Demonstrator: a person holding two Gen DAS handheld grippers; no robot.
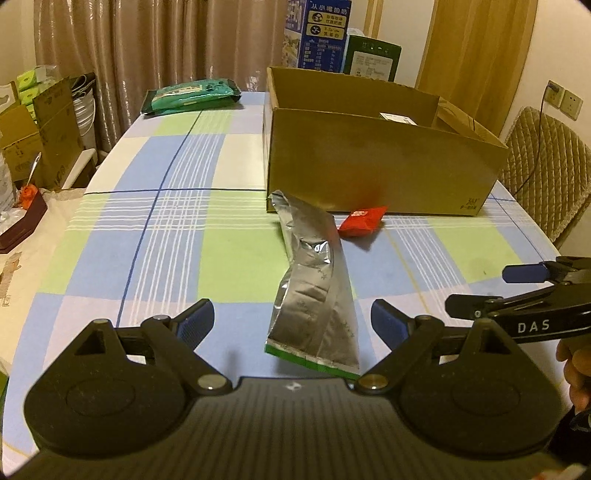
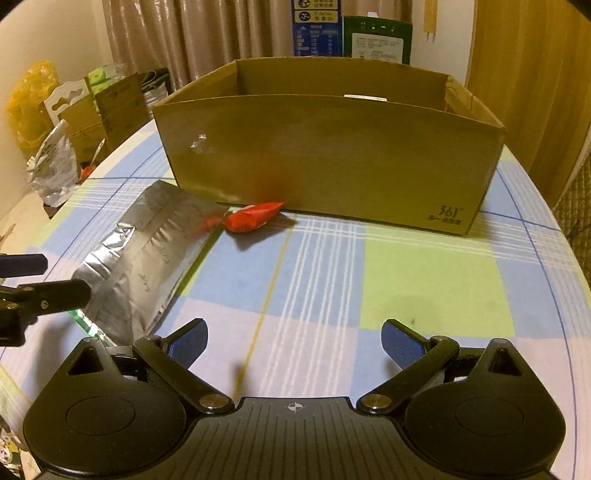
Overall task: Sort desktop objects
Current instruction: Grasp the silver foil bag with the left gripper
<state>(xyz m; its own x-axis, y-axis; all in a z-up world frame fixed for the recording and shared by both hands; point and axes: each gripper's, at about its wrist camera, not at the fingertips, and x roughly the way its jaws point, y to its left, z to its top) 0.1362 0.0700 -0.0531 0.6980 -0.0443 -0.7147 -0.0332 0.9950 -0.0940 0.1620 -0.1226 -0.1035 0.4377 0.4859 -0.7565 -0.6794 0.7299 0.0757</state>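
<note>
Nearest in the left wrist view, the left claw (image 1: 291, 325) is spread wide and released, its blue-padded fingers (image 1: 195, 322) standing on either side of the near end of a crumpled silver foil pouch (image 1: 314, 295) without touching it. The pouch lies flat on the counter (image 1: 184, 229), which wears a blue, green and white checked cloth; its green-edged end points to 6 o'clock and its creased far end reaches toward 12 o'clock. At 3 o'clock in this view the right claw (image 1: 491, 291) pokes in from the side, likewise released and holding nothing.

In the right wrist view the right claw (image 2: 293, 341) hovers over bare cloth with its fingers apart, the pouch (image 2: 147, 258) off at 10 o'clock and the tip of the left claw (image 2: 55, 277) at 9 o'clock beside it.

Past the pouch, a small red packet (image 1: 360, 220) rests on the cloth just at the pouch's far corner, close against the front wall of an open cardboard box (image 1: 369, 166). Something white shows inside the box, too little to identify.

Farther off, at 11 o'clock in the left view, a green packet (image 1: 192, 94) lies near the counter's far edge. Behind the box stand a blue carton (image 1: 317, 33) and a dark green carton (image 1: 373, 55), with curtains (image 1: 147, 44) beyond.
</note>
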